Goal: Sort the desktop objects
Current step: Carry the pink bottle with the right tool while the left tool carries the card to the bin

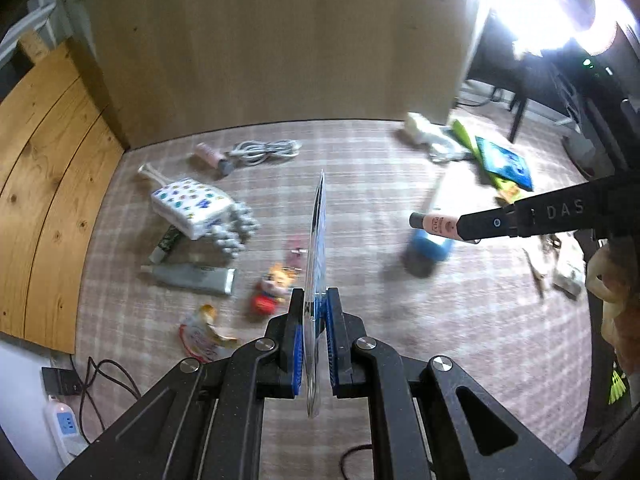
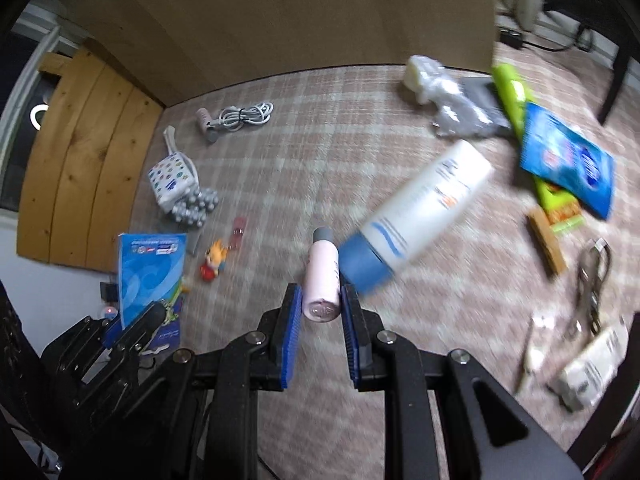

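Gripping: left gripper (image 1: 315,312) clamped on the blue packet (image 1: 318,240), edge-on in its own view, blue face plain in the right view (image 2: 154,276)
Pinching: right gripper (image 2: 320,308) closed narrow on the pink bottle (image 2: 322,280), grey cap pointing away, base toward the camera
Raised: both held things up off the checked cloth (image 1: 360,160), clear of everything lying there
Left part of cloth: spotted pouch (image 1: 188,204) touching a cluster of silver beads (image 1: 236,228); grey tube (image 1: 192,276) just in front; toy figure (image 1: 272,288) near the packet's lower edge
Far edge: coiled white cable (image 1: 264,150) beside a small pink roll (image 1: 208,154)
Middle right: white tube with blue cap (image 2: 416,212), lying tilted, cap just beside the pink bottle in the right view
Far right: clear wrapping (image 2: 444,84), green packet (image 2: 512,92) partly under a blue pouch (image 2: 568,160), brown block (image 2: 548,244) near them
Near right: metal clips (image 2: 592,280), white bottle (image 2: 592,364), blurred
Behind: cardboard wall (image 1: 260,40), wooden board (image 1: 48,180) at left
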Tool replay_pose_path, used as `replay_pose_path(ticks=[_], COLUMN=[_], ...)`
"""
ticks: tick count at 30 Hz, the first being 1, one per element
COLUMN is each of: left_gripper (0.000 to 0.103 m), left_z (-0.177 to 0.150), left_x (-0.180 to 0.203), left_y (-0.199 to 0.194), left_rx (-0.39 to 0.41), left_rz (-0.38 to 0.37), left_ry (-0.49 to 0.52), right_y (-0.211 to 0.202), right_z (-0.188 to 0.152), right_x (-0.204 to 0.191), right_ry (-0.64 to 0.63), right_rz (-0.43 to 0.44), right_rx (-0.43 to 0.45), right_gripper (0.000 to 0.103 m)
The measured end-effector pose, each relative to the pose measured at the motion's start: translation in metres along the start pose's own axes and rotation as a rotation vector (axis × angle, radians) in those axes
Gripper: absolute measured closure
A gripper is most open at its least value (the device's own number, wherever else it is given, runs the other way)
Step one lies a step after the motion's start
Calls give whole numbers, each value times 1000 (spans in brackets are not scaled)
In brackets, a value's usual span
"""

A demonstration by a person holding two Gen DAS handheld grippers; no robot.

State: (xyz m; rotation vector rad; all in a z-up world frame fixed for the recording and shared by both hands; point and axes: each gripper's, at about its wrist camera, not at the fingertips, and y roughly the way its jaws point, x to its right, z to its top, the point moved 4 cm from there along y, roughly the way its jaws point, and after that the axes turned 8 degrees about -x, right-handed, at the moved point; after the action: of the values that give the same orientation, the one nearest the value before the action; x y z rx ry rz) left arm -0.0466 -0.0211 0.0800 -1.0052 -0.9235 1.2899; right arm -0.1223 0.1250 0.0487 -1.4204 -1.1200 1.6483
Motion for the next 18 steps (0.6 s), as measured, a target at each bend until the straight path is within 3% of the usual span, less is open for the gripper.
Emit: replay_pose_path(ticks=[5, 6, 18], left_gripper=[94, 94, 94], left_z=[-6, -6, -13], left_x=[43, 53, 209], left_y=[-11, -13, -46], left_rx=[9, 12, 56], left_rz=[-26, -34, -151], left_ry=[47, 60, 263], right_y=[-30, -36, -120], right_z=[-24, -15, -128], right_x=[30, 42, 157], right_ry=[21, 28, 184], right_rz=[9, 11, 13], right_rx=[40, 45, 189], right_gripper=[83, 83, 83])
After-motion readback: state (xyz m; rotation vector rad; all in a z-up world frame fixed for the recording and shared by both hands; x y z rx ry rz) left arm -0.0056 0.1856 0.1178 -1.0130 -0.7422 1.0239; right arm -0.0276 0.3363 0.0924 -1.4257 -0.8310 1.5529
